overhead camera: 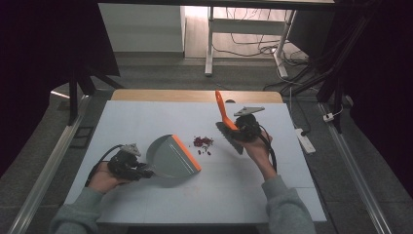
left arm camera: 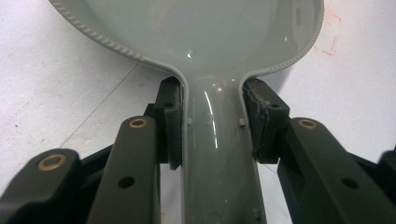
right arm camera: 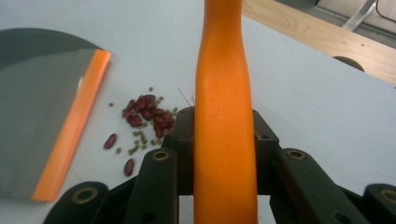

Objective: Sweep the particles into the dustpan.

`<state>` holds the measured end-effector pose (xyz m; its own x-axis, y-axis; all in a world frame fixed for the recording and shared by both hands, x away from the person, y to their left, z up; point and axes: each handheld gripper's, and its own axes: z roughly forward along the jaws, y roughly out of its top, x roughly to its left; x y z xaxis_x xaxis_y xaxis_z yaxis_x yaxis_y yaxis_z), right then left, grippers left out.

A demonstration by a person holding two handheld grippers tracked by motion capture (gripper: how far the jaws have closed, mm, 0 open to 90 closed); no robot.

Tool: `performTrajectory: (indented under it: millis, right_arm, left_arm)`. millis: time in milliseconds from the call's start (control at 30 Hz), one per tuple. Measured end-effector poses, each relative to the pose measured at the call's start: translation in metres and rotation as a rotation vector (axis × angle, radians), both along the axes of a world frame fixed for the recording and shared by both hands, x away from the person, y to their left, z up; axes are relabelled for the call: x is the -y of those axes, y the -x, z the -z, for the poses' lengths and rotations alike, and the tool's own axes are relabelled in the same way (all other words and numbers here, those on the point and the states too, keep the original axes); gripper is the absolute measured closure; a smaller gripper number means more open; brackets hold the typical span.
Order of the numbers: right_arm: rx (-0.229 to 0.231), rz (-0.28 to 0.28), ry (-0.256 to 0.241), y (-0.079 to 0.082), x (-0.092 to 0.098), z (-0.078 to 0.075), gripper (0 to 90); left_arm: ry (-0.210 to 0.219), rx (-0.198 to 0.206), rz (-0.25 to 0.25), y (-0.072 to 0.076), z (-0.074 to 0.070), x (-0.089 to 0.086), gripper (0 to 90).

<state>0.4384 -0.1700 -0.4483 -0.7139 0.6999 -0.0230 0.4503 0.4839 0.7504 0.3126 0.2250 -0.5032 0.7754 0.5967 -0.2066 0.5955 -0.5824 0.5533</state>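
On the tabletop (overhead camera: 146, 117), the left tongs (overhead camera: 144, 171) are clenched on the grey handle of a dustpan (overhead camera: 171, 157), which lies flat with its orange lip facing right. Just beside that lip sits a small pile of red beans (overhead camera: 202, 143). Right of the pile, the right tongs (overhead camera: 234, 129) grasp the orange handle of a brush (overhead camera: 225, 117), bristles near the tabletop.

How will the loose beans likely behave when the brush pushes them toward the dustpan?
The beans look small, rounded and separate, so they will probably roll and scatter rather than move together. Some may stop against the dustpan's orange lip.
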Motion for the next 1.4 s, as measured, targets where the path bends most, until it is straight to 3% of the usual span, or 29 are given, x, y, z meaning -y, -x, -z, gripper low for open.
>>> performTrajectory:
  millis: [233, 367, 567, 800, 1233, 1400]
  right_arm:
    - [-0.032, 0.031, 0.044, -0.025, -0.02, 0.011, 70.3]
    - [-0.049, 0.043, 0.042, -0.033, -0.028, 0.015, 70.4]
    - [-0.063, 0.036, 0.097, -0.042, -0.04, 0.023, 70.4]
    - [-0.075, 0.011, 0.177, -0.051, -0.055, 0.028, 70.4]
    - [-0.091, -0.028, 0.24, -0.059, -0.08, 0.032, 70.4]
    - [-0.09, -0.042, 0.238, -0.059, -0.086, 0.035, 70.4]
  left_arm:
    - [0.01, -0.009, 0.0, 0.0, 0.0, 0.002, 61.3]
    - [0.012, -0.014, 0.006, 0.0, 0.001, 0.003, 61.3]
    - [0.016, -0.019, 0.006, 0.0, 0.001, 0.004, 61.3]
    - [0.021, -0.03, 0.003, -0.001, 0.001, 0.003, 61.3]
    - [0.031, -0.041, 0.008, -0.002, 0.001, 0.003, 61.3]
    - [0.031, -0.045, 0.006, -0.002, 0.002, 0.004, 61.4]
